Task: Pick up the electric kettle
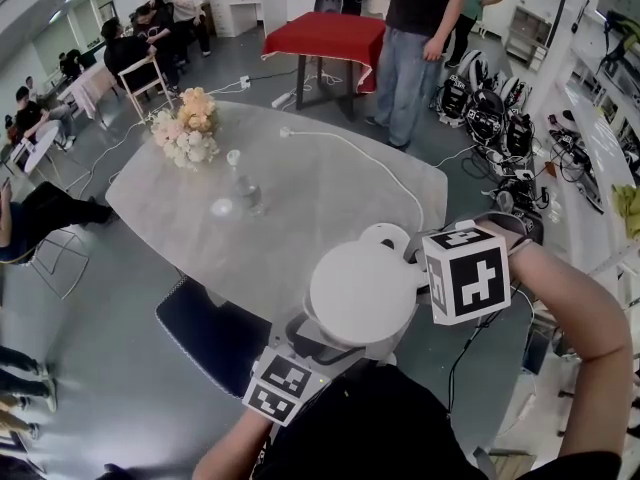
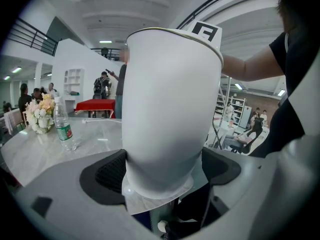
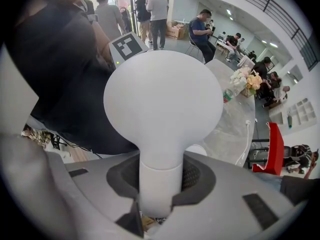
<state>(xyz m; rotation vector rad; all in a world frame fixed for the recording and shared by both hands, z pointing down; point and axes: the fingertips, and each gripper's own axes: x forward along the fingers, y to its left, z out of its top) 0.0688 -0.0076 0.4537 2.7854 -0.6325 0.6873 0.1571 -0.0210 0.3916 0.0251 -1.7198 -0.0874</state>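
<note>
Left gripper: jaws clamped on the lower body of the white kettle; the jaws are hidden beneath it in the head view. The kettle is over the near edge of the table, and its underside cannot be seen. Right gripper: jaws pinching the kettle's handle.

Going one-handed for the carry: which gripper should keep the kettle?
Right. The right gripper clamps the kettle by its handle from above. The left gripper only pinches the smooth, tapered body near its base, so it is likelier to slip.
</note>
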